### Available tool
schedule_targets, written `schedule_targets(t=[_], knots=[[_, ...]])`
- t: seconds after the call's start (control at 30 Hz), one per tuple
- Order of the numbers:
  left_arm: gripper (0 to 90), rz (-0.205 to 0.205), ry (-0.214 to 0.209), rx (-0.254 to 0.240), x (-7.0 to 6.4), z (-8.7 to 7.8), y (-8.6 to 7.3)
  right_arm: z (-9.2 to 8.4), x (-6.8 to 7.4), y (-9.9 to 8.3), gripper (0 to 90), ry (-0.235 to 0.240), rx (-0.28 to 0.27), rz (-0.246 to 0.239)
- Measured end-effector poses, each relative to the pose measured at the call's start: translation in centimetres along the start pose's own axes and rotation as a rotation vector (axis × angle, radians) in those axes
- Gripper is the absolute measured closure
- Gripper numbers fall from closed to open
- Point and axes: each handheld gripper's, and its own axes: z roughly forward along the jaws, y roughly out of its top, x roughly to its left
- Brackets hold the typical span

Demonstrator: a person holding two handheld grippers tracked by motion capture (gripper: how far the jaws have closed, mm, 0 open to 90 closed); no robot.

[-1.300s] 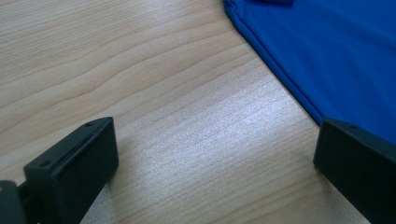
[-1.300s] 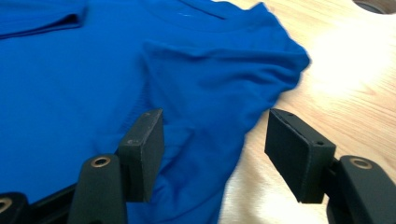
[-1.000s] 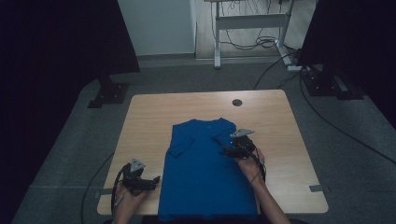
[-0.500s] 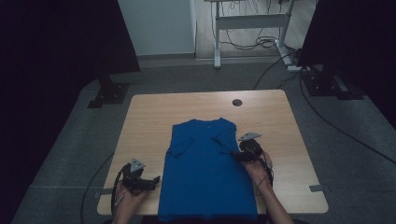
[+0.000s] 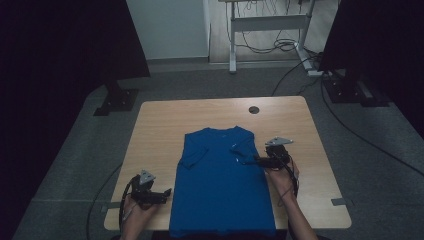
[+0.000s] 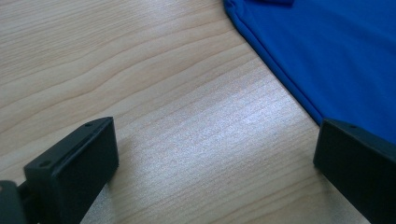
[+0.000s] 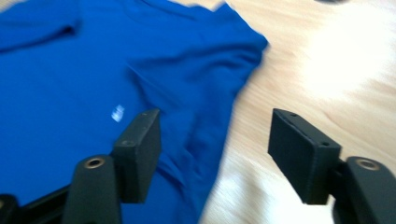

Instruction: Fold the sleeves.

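Note:
A blue T-shirt [image 5: 222, 185] lies flat on the wooden table [image 5: 160, 130] with both sleeves folded inward. My right gripper [image 5: 251, 161] hovers at the shirt's right edge, pointing left across it. In the right gripper view its jaws [image 7: 217, 140] stand apart over the shirt's hem [image 7: 93, 70] and bare wood; they have just been closing a little, with nothing pinched between them. My left gripper [image 5: 167, 192] rests low near the table's front left, open, beside the shirt's left edge [image 6: 336, 56]. Its jaws [image 6: 212, 158] frame bare wood.
A dark round cable hole [image 5: 254, 109] sits in the tabletop behind the shirt. Bare wood runs along both sides of the shirt. On the floor beyond stand a desk frame [image 5: 265, 22], cables and black stand bases [image 5: 117, 100].
My right gripper has slid to the right, from over the shirt's folded sleeve to its right edge. The left gripper and the shirt have stayed put.

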Motion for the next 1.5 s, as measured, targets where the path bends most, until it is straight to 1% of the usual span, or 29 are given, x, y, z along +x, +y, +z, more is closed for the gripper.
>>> schedule_targets(t=[0.07, 0.13, 0.2, 0.33, 0.4, 0.43, 0.5, 0.57, 0.6, 0.63, 0.67, 0.7, 0.73, 0.77, 0.8, 0.83, 0.87, 0.9, 0.97, 1.0, 1.07, 1.13, 1.23, 1.27, 1.3, 1.37, 1.5], knots=[[0.0, 0.000, 0.000, 0.000, 0.0, 0.0, 0.0, 0.4, 0.4, 0.4, 43.5, 0.039, -0.010, -0.004], [0.1, 0.000, 0.000, 0.000, 0.0, 0.0, 0.0, 0.9, 0.8, 0.7, 50.6, 0.064, 0.003, -0.010], [0.0, 0.000, 0.000, 0.000, 0.0, 0.0, 0.0, 1.6, 1.0, 0.8, 56.8, 0.061, 0.023, -0.021], [0.1, 0.000, 0.000, 0.000, 0.0, 0.0, 0.0, 2.9, 0.8, 0.5, 69.2, 0.051, 0.084, -0.019], [0.1, 0.000, 0.000, 0.000, 0.0, 0.0, 0.0, 3.1, 0.6, 0.3, 76.9, 0.056, 0.097, -0.015], [0.1, 0.000, 0.000, 0.000, 0.0, 0.0, 0.0, 3.0, 0.6, 0.2, 79.5, 0.063, 0.090, -0.016], [0.0, 0.000, 0.000, 0.000, 0.0, 0.0, 0.0, 2.7, 0.7, 0.1, 80.6, 0.084, 0.066, -0.015], [0.0, 0.000, 0.000, 0.000, 0.0, 0.0, 0.0, 2.3, 0.8, 0.1, 80.5, 0.125, 0.038, -0.018], [0.0, 0.000, 0.000, 0.000, 0.0, 0.0, 0.0, 2.3, 0.8, 0.1, 80.5, 0.125, 0.038, -0.018], [0.0, 0.000, 0.000, 0.000, 0.0, 0.0, 0.0, 2.0, 1.0, 0.1, 79.6, 0.163, 0.019, -0.023], [0.0, 0.000, 0.000, 0.000, 0.0, 0.0, 0.0, 1.5, 1.3, 0.1, 73.8, 0.223, 0.007, -0.025], [0.0, 0.000, 0.000, 0.000, 0.0, 0.0, 0.0, 1.4, 1.4, 0.1, 71.8, 0.268, 0.016, -0.022], [0.1, 0.000, 0.000, 0.000, 0.0, 0.0, 0.0, 1.4, 1.4, 0.1, 71.8, 0.268, 0.016, -0.022], [0.1, 0.000, 0.000, 0.000, 0.0, 0.0, 0.0, 1.0, 1.7, 0.0, 70.3, 0.275, 0.012, -0.028], [0.0, 0.000, 0.000, 0.000, 0.0, 0.0, 0.0, 0.9, 1.7, 0.0, 68.8, 0.260, 0.010, -0.035], [0.0, 0.000, 0.000, 0.000, 0.0, 0.0, 0.0, 0.6, 1.5, 0.1, 64.6, 0.235, -0.001, -0.022], [0.0, 0.000, 0.000, 0.000, 0.0, 0.0, 0.0, 0.6, 1.3, 0.1, 63.2, 0.220, -0.007, -0.010], [0.1, 0.000, 0.000, 0.000, 0.0, 0.0, 0.0, 0.6, 1.3, 0.1, 63.2, 0.220, -0.007, -0.010], [0.1, 0.000, 0.000, 0.000, 0.0, 0.0, 0.0, 0.6, 1.1, 0.1, 59.4, 0.202, -0.015, 0.008], [0.1, 0.000, 0.000, 0.000, 0.0, 0.0, 0.0, 0.7, 1.0, 0.2, 58.1, 0.194, -0.019, 0.008], [0.0, 0.000, 0.000, 0.000, 0.0, 0.0, 0.0, 0.9, 1.0, 0.3, 57.2, 0.186, -0.025, 0.014], [0.1, 0.000, 0.000, 0.000, 0.0, 0.0, 0.0, 1.2, 1.0, 0.7, 54.5, 0.159, -0.037, 0.024], [0.1, 0.000, 0.000, 0.000, 0.0, 0.0, 0.0, 1.8, 1.0, 1.0, 51.4, 0.110, -0.025, 0.026], [0.1, 0.000, 0.000, 0.000, 0.0, 0.0, 0.0, 2.2, 0.9, 0.9, 50.7, 0.098, -0.004, 0.016], [0.1, 0.000, 0.000, 0.000, 0.0, 0.0, 0.0, 2.2, 0.9, 0.9, 50.7, 0.098, -0.004, 0.016], [0.1, 0.000, 0.000, 0.000, 0.0, 0.0, 0.0, 2.3, 1.1, 0.6, 49.8, 0.092, 0.023, -0.004], [0.1, 0.000, 0.000, 0.000, 0.0, 0.0, 0.0, 1.9, 1.5, -0.4, 49.2, 0.101, 0.054, -0.033]])
